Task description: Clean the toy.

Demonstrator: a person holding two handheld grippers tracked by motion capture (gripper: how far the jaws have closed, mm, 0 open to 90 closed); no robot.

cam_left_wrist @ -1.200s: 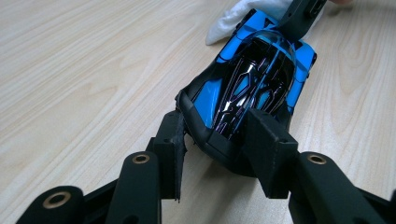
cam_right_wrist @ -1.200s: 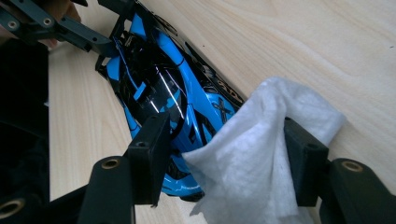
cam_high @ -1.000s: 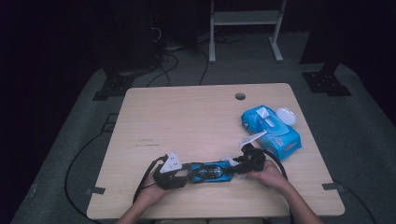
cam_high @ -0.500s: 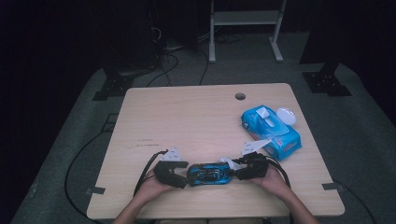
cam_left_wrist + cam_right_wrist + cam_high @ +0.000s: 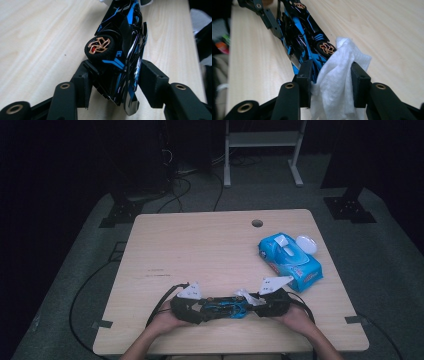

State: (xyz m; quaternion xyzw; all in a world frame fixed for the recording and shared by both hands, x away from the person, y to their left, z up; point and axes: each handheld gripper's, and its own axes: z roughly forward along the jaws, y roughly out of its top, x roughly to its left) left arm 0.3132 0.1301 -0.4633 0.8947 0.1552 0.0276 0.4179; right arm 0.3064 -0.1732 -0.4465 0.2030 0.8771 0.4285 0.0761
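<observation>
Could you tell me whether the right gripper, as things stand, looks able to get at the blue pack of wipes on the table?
Probably not yet: the right gripper grips a white wipe against the toy car. The pack of wipes lies unobstructed nearby.

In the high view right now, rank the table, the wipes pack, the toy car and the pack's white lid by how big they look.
1. table
2. wipes pack
3. toy car, about as long as the pack but slimmer, its ends hidden by the tongs, so this placing is unsure
4. white lid
</observation>
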